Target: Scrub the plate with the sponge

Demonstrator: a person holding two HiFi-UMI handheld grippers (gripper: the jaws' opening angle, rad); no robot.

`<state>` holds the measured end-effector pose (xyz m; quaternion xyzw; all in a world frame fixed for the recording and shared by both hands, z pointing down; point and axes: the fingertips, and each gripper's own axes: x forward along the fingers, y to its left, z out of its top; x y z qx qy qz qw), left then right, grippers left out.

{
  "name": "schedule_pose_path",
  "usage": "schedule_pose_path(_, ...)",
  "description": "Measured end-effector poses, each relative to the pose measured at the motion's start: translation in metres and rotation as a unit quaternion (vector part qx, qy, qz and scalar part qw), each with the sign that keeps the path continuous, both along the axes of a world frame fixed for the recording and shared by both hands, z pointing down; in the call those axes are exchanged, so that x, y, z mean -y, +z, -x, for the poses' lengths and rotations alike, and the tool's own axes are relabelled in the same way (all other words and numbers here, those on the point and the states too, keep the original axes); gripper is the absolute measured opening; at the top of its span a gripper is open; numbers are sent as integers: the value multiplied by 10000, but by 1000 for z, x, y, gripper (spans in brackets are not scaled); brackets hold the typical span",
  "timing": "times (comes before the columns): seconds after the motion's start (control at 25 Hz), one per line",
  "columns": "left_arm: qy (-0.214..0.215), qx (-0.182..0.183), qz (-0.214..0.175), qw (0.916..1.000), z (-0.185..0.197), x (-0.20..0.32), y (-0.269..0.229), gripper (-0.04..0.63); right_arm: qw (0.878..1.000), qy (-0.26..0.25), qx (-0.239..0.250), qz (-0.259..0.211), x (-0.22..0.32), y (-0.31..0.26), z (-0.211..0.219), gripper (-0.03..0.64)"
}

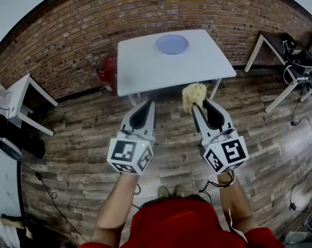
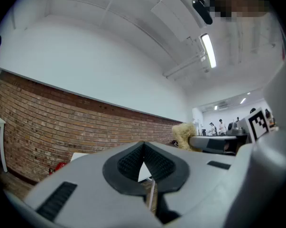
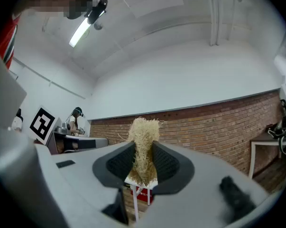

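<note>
Blue plate, white table, straw-yellow sponge

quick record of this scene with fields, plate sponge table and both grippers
plate: blue, on the far side of the table
table: white, in front of a brick wall
sponge: pale, fibrous, sticking out past the jaw tips
right gripper: shut on sponge
left gripper: shut, empty
stage: sponge in the air short of the table, apart from the plate

Rough, fibrous, straw-like sponge. Smooth matt plate on a smooth white table. Rough brick wall. Worn wood-plank floor.
</note>
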<state>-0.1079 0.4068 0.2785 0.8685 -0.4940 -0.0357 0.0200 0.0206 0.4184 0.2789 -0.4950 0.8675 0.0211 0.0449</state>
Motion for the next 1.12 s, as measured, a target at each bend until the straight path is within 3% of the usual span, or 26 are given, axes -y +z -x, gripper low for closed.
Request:
schedule_pose_path(0.52,-64,-10,81,9999,-11,12,5,14,9999,-76,152,-12,11,-3,-15,120)
schedule_pose_path(1.12,-422,42,168,9990,-32,39,13,14,9998,-175,75,67,45,1,-62,120)
